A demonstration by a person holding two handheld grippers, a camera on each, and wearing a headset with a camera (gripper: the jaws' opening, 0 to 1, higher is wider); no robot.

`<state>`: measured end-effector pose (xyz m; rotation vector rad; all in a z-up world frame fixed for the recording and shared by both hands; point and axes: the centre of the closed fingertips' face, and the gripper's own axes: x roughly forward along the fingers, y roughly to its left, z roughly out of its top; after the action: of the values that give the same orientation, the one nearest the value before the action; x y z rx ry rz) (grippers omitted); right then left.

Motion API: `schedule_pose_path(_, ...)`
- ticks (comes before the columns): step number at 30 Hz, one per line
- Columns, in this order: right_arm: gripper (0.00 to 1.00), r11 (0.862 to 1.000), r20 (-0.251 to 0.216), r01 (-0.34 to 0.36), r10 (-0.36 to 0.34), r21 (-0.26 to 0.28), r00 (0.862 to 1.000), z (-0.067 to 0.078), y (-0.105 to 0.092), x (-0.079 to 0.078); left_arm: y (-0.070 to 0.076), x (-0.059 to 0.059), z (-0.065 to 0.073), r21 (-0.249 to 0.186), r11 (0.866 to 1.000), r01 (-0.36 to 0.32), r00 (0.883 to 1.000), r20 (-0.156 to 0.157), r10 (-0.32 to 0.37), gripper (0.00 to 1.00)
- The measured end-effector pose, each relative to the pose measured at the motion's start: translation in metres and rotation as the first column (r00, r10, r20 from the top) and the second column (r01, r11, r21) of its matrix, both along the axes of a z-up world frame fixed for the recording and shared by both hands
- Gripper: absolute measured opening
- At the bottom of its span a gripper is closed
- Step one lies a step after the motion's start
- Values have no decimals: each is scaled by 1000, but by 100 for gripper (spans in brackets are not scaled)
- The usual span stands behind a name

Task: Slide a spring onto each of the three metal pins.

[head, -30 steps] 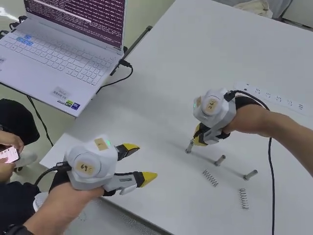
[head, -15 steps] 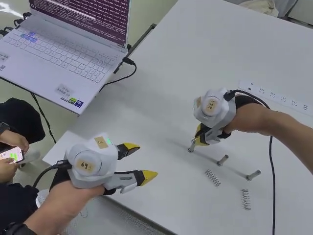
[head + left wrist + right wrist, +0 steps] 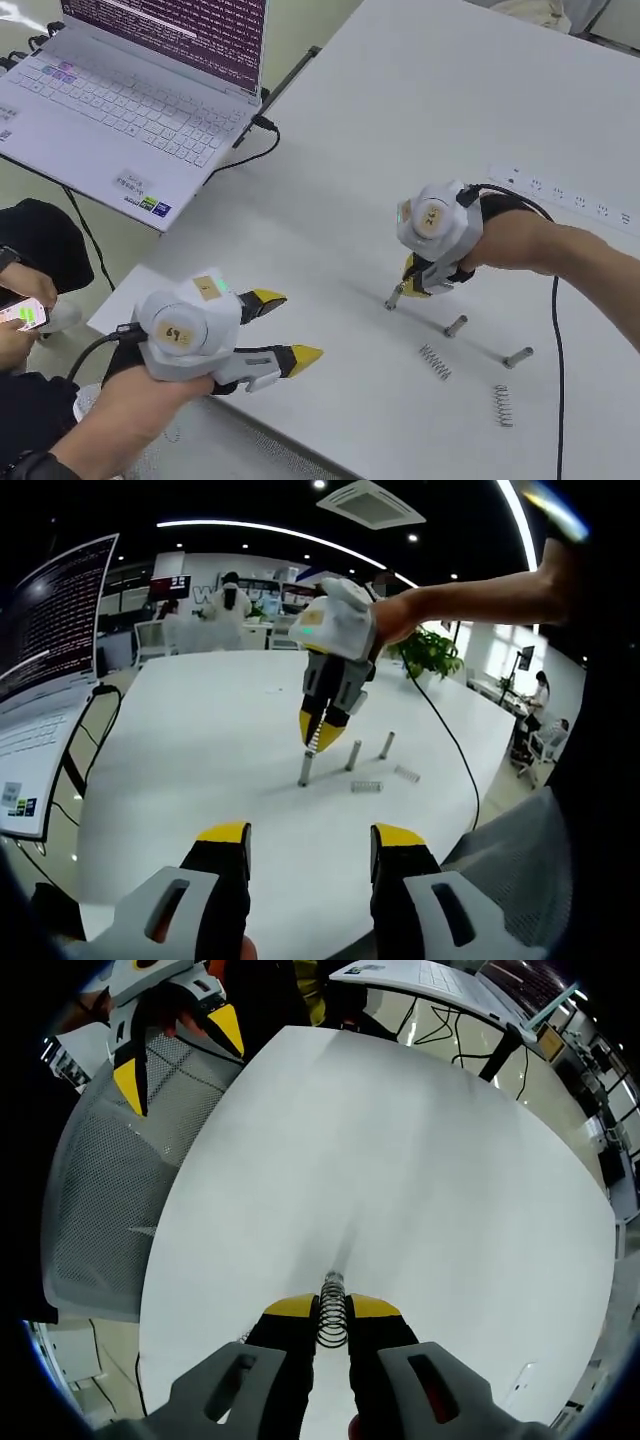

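Three short metal pins stand in a row on the white table: pin one [image 3: 393, 297], pin two [image 3: 455, 325], pin three [image 3: 515, 357]. My right gripper [image 3: 412, 285] is shut on a spring [image 3: 331, 1312], holding it just above the top of pin one [image 3: 306, 768]. Two more springs lie flat near the pins, one [image 3: 432, 362] beside pin two and another [image 3: 501, 405] nearer the table's front. My left gripper [image 3: 292, 325] hovers open near the front edge, nothing between its yellow-tipped fingers [image 3: 225, 832].
An open laptop [image 3: 120, 100] sits at the far left with a black cable [image 3: 245, 155] running onto the table. A white power strip [image 3: 560, 195] lies at the right. A mesh chair [image 3: 110, 1190] stands by the table's edge. A hand holds a phone [image 3: 20, 315] at the left.
The right gripper stays over the first pin with the spring, shifting only slightly. The left gripper keeps its place. The small shift of the picture is the camera's.
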<state>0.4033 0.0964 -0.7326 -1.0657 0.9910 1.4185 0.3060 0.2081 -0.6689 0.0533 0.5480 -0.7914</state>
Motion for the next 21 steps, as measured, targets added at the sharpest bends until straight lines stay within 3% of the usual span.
schedule_pose_path(21, 9, 999, -2, -15, 15, -39, 1000, -9, 0, -2, 1, 1, -3, -8, 1000, -10, 1000, -10, 9, 42)
